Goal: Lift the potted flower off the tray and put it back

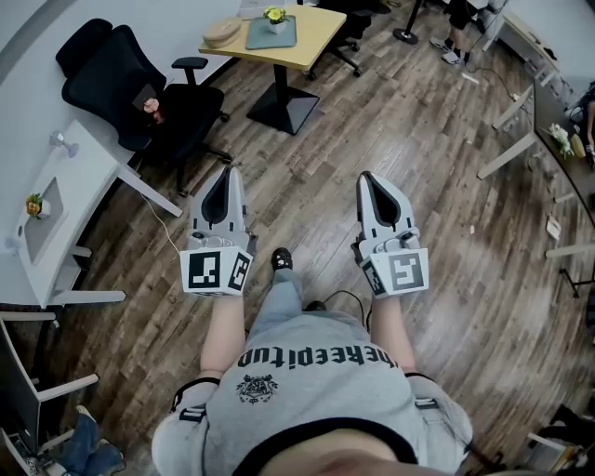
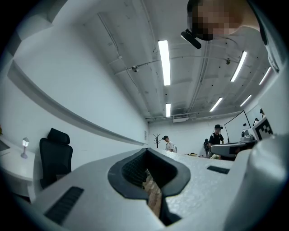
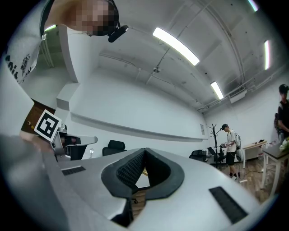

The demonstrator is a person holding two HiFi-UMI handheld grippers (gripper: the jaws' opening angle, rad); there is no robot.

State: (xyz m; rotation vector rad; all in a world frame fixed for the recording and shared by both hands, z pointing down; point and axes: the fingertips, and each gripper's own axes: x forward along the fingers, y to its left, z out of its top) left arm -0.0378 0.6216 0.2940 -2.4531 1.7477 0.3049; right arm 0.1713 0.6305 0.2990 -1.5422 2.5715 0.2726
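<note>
The potted flower (image 1: 275, 17), yellow blooms in a small pot, stands on a grey-green tray (image 1: 268, 37) on a wooden table (image 1: 311, 39) far ahead at the top of the head view. Both grippers are held out over the wood floor, well short of that table. My left gripper (image 1: 226, 173) is shut with nothing in it, and in the left gripper view its jaws (image 2: 146, 151) meet at the tip. My right gripper (image 1: 368, 177) is also shut and empty (image 3: 144, 151).
A black office chair (image 1: 139, 88) stands left of the path, beside a white desk (image 1: 70, 186) carrying a small plant (image 1: 34, 204). A flat round beige object (image 1: 221, 32) lies on the wooden table beside the tray. White desks (image 1: 521, 139) line the right. People stand in the distance (image 3: 231, 146).
</note>
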